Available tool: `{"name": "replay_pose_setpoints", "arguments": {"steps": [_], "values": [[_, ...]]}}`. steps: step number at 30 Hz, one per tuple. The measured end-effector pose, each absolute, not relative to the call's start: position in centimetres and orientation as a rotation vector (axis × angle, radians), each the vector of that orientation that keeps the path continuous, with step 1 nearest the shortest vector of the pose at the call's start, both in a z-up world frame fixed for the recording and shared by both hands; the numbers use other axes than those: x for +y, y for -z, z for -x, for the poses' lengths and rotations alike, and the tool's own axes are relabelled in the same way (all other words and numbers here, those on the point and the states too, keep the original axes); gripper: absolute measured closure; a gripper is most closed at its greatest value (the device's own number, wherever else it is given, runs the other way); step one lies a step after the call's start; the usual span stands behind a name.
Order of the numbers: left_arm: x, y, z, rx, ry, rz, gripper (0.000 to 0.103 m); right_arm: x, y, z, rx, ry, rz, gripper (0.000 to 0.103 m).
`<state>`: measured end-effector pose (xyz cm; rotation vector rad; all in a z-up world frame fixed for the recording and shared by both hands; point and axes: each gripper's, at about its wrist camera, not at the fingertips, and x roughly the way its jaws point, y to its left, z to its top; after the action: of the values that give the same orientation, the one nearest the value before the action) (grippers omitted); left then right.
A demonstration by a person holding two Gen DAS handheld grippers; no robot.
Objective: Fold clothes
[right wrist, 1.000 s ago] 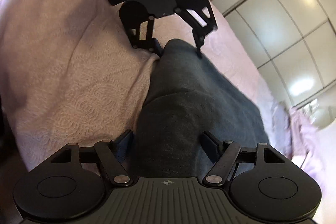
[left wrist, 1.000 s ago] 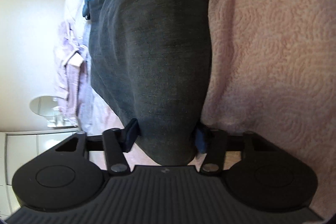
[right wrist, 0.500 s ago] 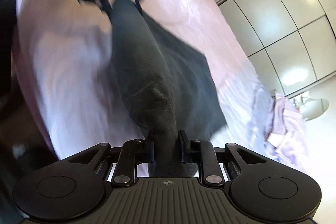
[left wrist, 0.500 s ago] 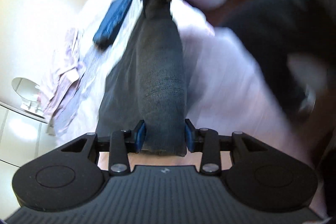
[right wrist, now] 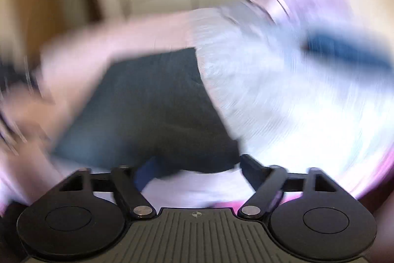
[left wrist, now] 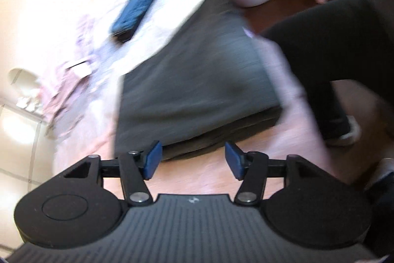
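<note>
Both my tongs had just been opening, and nothing sat between their pads. My left tongs point(left wrist: 192, 160) stood apart over bare pink bedspread point(left wrist: 197, 176), just short of the near folded edge of the dark grey garment point(left wrist: 197, 80). My right tongs point(right wrist: 194, 170) gaped as wide as they go, at the garment's point(right wrist: 152, 110) near edge, though that view was too smeared to say whether a pad brushed the cloth. The garment lay flat and doubled on the bed, near its edge beside my leg point(left wrist: 327, 65), with its long axis running away from my left tongs toward the far side. Both hands seemed about equally near it, each at its own end of the near edge, I judged. Farther along the bed lay a blue folded piece point(left wrist: 138, 6), and pale lilac clothes point(left wrist: 71, 80) were heaped at the far left edge.
</note>
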<state>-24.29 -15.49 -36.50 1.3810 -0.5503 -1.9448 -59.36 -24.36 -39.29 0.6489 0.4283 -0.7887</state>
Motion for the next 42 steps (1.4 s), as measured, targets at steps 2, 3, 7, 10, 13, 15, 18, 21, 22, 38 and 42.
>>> {"name": "replay_pose_setpoints", "arguments": {"steps": [2,3,7,10,13,15,18,21,22,38,42], "values": [[-16.9,35.9,23.5,-0.549,1.889,-1.336,0.045,-25.3,41.1,60.3,0.283,0.751,-0.887,0.021],[-17.9,35.7,23.4,-0.541,1.873,-1.312,0.045,-25.7,42.1,60.6,0.223,0.743,-0.985,0.021],[-21.3,35.9,23.2,-0.514,1.844,-1.254,0.044,-27.0,45.2,60.6,0.048,0.746,-1.237,0.022],[-23.0,36.9,23.2,-0.492,1.85,-1.26,0.044,-28.2,45.2,61.3,-0.005,0.767,-1.266,0.074],[-24.1,37.7,23.2,-0.47,1.879,-1.261,0.043,-30.5,42.5,61.3,0.083,0.762,-1.167,0.087],[-24.4,37.9,23.2,-0.453,1.902,-1.24,0.043,-32.3,40.5,61.5,0.136,0.77,-1.09,0.088],[-25.2,38.1,23.7,-0.427,1.922,-1.207,0.043,-37.8,36.7,63.1,0.172,0.881,-0.911,0.088],[-26.2,38.7,24.6,-0.388,1.928,-1.203,0.043,-43.8,36.7,63.4,0.262,0.898,-0.889,0.087],[-26.5,39.1,25.0,-0.375,1.925,-1.209,0.043,-45.7,37.2,63.2,0.302,0.904,-0.891,0.084],[-25.5,40.4,26.8,-0.379,1.829,-1.348,0.043,-28.2,35.8,59.3,0.485,0.876,-0.316,0.047],[-25.0,40.6,26.9,-0.39,1.832,-1.358,0.043,-22.7,36.9,56.8,0.579,0.792,-0.104,0.038]]}}
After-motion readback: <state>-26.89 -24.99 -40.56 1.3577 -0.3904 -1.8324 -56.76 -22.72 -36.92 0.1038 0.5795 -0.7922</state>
